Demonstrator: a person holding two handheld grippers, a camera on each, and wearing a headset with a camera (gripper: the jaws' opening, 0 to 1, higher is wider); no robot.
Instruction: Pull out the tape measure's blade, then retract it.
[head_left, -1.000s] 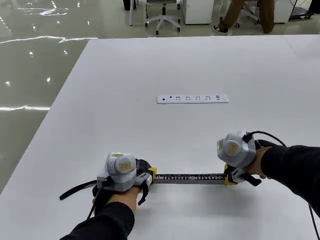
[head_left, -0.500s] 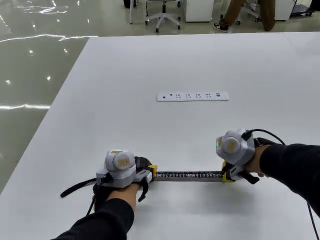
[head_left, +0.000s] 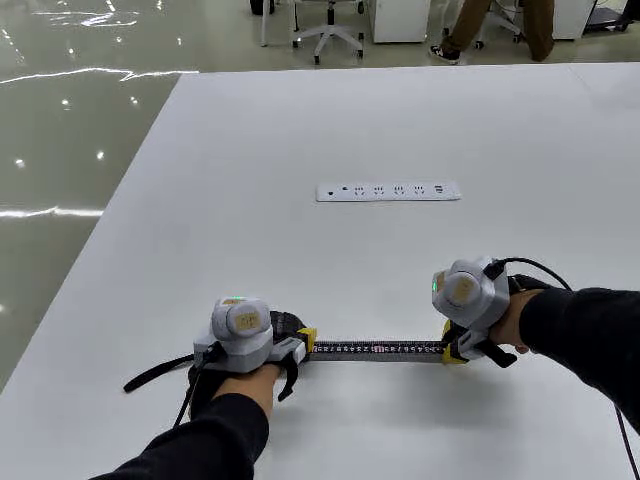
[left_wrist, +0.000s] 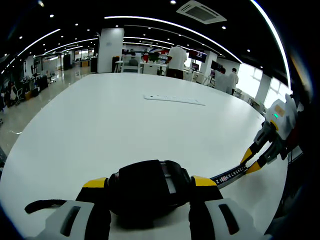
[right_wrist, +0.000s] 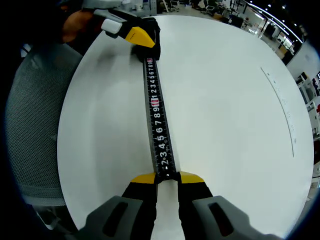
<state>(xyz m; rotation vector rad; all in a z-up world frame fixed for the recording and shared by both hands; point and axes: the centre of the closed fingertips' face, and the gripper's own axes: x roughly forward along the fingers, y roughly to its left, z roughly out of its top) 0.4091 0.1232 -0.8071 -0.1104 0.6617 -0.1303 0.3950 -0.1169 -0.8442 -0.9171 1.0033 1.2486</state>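
Note:
A black tape measure case (left_wrist: 150, 187) sits between the jaws of my left gripper (left_wrist: 150, 186), which is shut on it; in the head view that gripper (head_left: 300, 345) is at the lower left. The dark numbered blade (head_left: 378, 348) (right_wrist: 158, 120) runs out flat over the white table (head_left: 350, 130) to my right gripper (head_left: 452, 352). There the right gripper (right_wrist: 166, 177) is shut on the blade's end, near the low numbers. The case (right_wrist: 145, 37) lies at the far end of the blade in the right gripper view.
A white power strip (head_left: 388, 191) (left_wrist: 174, 100) lies flat further back on the table. The table's left edge (head_left: 100, 225) drops to a glossy floor. A black strap (head_left: 155, 377) trails left from the left gripper. Office chairs and people stand beyond the far edge.
The right gripper has slid slightly left toward the case, so the exposed blade is a little shorter. The left gripper holds its place.

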